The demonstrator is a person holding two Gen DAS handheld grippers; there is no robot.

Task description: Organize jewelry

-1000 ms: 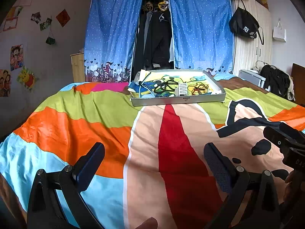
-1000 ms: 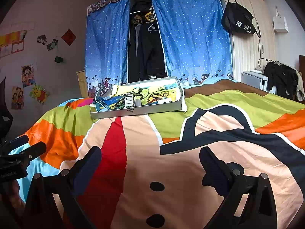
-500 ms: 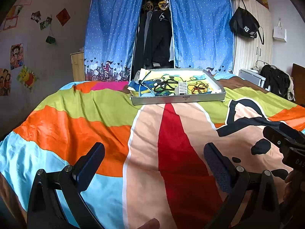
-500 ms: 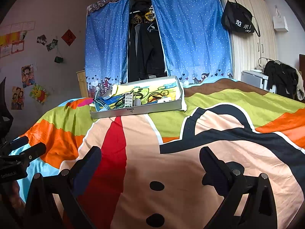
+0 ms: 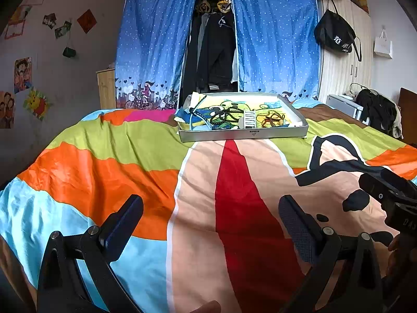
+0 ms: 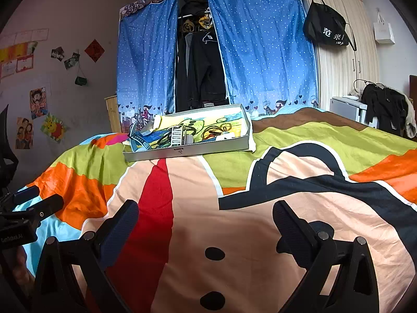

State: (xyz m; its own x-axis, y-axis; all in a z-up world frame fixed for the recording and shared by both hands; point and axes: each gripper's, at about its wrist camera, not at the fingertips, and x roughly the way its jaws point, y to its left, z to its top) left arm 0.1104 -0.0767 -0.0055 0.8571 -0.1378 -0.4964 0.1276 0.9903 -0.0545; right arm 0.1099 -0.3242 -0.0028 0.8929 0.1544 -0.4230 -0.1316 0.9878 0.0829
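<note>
A shallow grey tray point(image 5: 242, 135) lies far off on the bed and also shows in the right wrist view point(image 6: 187, 151). In it lie a dark bead necklace point(image 5: 224, 116), a white ladder-like holder point(image 5: 249, 120), orange-brown bracelets point(image 5: 272, 118) and a blue band point(image 5: 194, 116). My left gripper point(image 5: 210, 220) is open and empty, low over the near end of the bed. My right gripper point(image 6: 206, 223) is open and empty, also at the near end. Each gripper shows at the edge of the other's view: the right one point(image 5: 388, 195), the left one point(image 6: 28, 208).
A colourful cartoon bedspread point(image 5: 135, 156) covers the bed. Blue dotted curtains point(image 5: 273, 41) hang around an open wardrobe behind it. A black bag point(image 5: 336, 36) hangs at the right, and a chair with dark clothes point(image 5: 378, 109) stands by the bed's right side.
The left view has shifted very slightly, so the tray sits a little lower in it. Both grippers stay open and empty.
</note>
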